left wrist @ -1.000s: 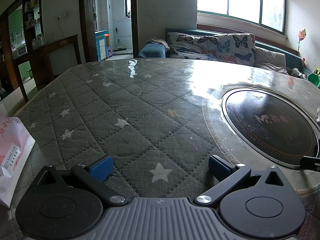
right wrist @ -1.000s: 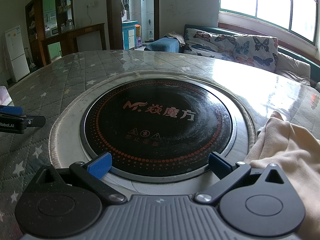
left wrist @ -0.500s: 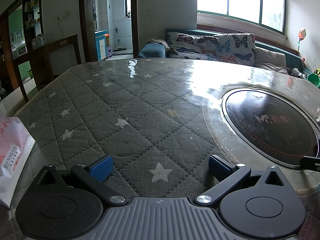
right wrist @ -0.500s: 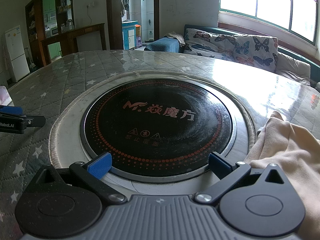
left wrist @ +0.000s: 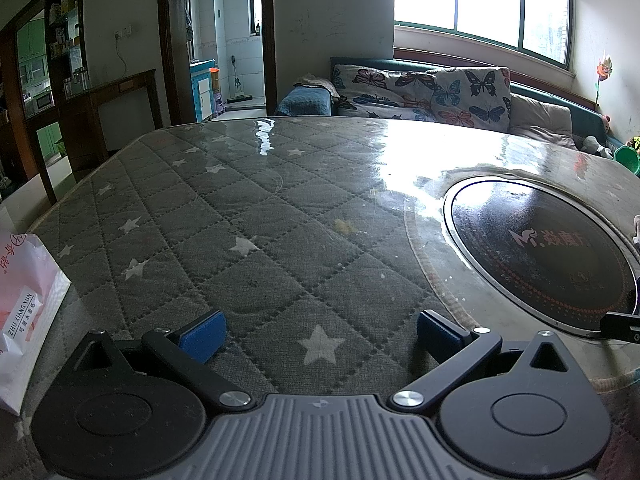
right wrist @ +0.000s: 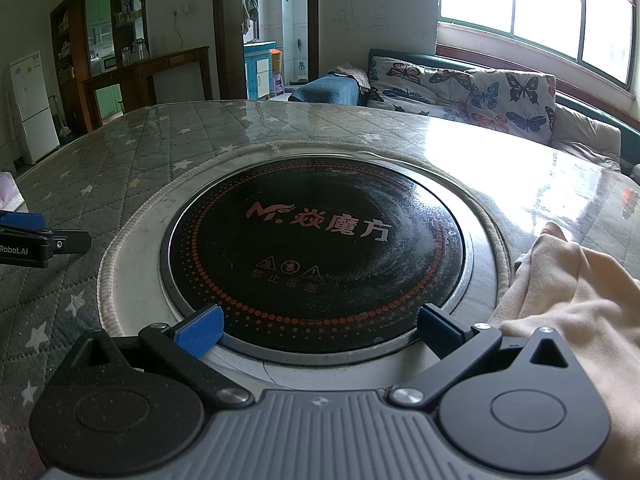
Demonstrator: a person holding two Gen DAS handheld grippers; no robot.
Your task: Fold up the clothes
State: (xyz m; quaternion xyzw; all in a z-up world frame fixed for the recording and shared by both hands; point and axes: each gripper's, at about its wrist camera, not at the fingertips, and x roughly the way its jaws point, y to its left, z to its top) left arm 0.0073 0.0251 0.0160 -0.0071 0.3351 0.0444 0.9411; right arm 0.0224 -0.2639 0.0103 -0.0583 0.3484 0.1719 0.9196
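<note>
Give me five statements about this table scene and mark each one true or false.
1. Both grippers are open and hold nothing. True: the left gripper and the right gripper each have their fingers spread wide.
2. The beige garment lies at the right of the round black cooktop. True.
3. The right gripper has pinched the garment. False: its fingers are apart and empty, above the cooktop's near edge.
4. A white printed bag lies at the left edge of the table. True.
5. The quilted table cover is printed with butterflies. False: it bears white stars; the butterflies are on the sofa cushions.
</note>
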